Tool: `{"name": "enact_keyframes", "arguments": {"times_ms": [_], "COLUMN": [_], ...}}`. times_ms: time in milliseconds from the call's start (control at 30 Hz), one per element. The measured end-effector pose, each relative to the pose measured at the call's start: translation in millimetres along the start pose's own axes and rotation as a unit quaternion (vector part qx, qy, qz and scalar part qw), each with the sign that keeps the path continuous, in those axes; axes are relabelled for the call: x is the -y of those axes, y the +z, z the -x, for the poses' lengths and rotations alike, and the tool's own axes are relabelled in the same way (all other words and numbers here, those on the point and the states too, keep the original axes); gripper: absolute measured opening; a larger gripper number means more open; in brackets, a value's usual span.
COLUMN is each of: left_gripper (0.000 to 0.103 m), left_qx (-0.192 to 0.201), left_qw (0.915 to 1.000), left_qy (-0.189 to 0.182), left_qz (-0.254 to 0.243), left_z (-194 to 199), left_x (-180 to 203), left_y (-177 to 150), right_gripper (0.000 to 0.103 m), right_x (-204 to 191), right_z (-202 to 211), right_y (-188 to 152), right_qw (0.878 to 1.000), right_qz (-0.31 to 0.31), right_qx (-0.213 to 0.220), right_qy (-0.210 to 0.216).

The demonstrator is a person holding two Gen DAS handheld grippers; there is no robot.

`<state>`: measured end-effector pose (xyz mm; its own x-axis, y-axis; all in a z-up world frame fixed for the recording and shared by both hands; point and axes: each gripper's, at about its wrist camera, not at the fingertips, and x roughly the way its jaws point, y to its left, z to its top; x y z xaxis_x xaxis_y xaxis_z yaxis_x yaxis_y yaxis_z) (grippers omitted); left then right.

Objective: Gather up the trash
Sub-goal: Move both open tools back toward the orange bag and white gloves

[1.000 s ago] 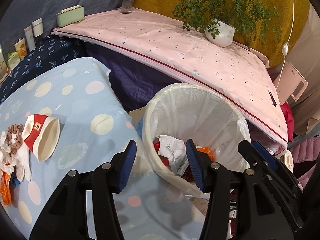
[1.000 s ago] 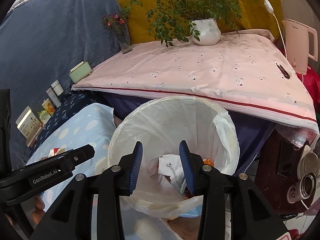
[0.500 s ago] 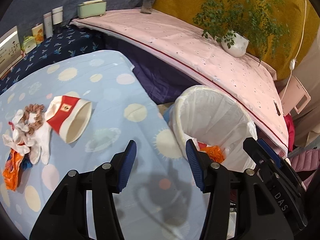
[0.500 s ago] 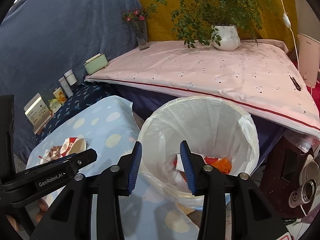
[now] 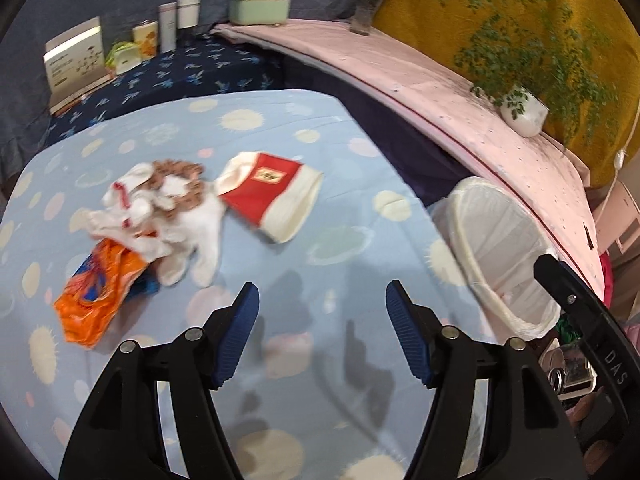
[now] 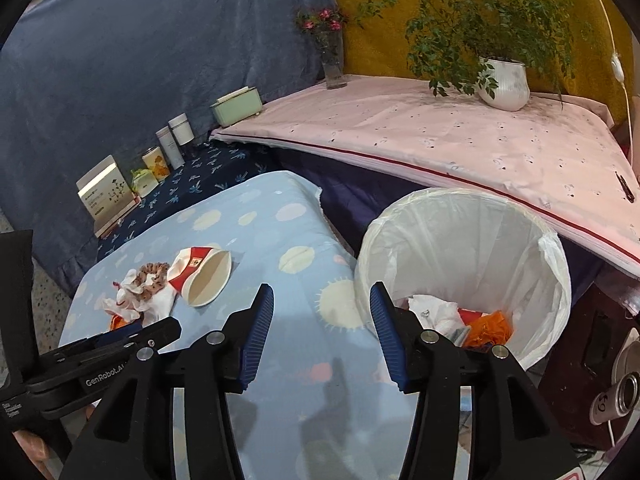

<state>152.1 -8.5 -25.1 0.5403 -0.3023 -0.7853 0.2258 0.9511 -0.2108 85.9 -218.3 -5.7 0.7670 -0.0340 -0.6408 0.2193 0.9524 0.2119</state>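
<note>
Both the left gripper [image 5: 322,330] and the right gripper [image 6: 322,330] are open and empty. The crushed red-and-white paper cup [image 5: 272,196] touches the white glove pile [image 5: 160,216], so a careless grasp may drag both off the dotted blue worktop [image 5: 280,128].

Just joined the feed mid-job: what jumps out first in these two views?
A heap of litter on the pale blue spotted tablecloth: a tipped red-and-white paper cup, crumpled white tissues and an orange plastic wrapper. Right of the table stands a white-lined trash bin already holding rubbish.
</note>
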Motion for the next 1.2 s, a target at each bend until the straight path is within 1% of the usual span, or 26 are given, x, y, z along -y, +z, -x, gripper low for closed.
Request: {"name": "enact_keyframes", "arguments": {"times_ms": [200,333,400,567,667,867,967,1067,1100,1133,1167,1200], "left_gripper": [0.063,0.066,0.066,0.066,0.066,0.066,0.066,0.065,0.065,0.060,0.052,0.048], "left_qx": [0.000,0.006,0.005,-0.003,-0.005,-0.004,0.007,0.004,0.002,0.000,-0.005,-0.010], "left_qw": [0.9994,0.9984,0.9977,0.9964,0.9958,0.9928,0.9934,0.9928,0.9927,0.9929,0.9935,0.9943], "left_qy": [0.022,0.048,0.060,0.076,0.083,0.118,0.113,0.119,0.120,0.118,0.113,0.105], "left_qz": [0.027,0.029,0.030,0.038,0.038,0.023,0.022,0.012,0.010,0.011,0.013,0.015], "left_z": [8,13,13,9,5,2,9,3,1,-2,-4,-6], "left_x": [-40,-61,-72,-100,-110,-127,-132,-136,-137,-140,-142,-144], "left_y": [-7,-13,-15,-21,-23,-25,-25,-22,-21,-21,-21,-21], "right_gripper": [0.049,0.049,0.049,0.049,0.049,0.049,0.049,0.049,0.049,0.049,0.049,0.049], "right_x": [-32,-52,-61,-82,-93,-115,-123,-132,-136,-138,-142,-146], "right_z": [-5,-9,-10,-18,-25,-37,-42,-49,-52,-53,-55,-56], "right_y": [-6,-10,-13,-19,-21,-26,-27,-28,-29,-30,-30,-31], "right_qw": [0.999,0.999,0.998,0.996,0.995,0.993,0.992,0.991,0.991,0.991,0.990,0.989], "right_qz": [0.022,0.039,0.048,0.062,0.067,0.081,0.086,0.089,0.090,0.092,0.094,0.098], "right_qx": [-0.011,-0.019,-0.024,-0.037,-0.045,-0.057,-0.061,-0.067,-0.069,-0.071,-0.072,-0.074], "right_qy": [0.021,0.033,0.038,0.051,0.056,0.063,0.067,0.071,0.073,0.074,0.076,0.077]}}
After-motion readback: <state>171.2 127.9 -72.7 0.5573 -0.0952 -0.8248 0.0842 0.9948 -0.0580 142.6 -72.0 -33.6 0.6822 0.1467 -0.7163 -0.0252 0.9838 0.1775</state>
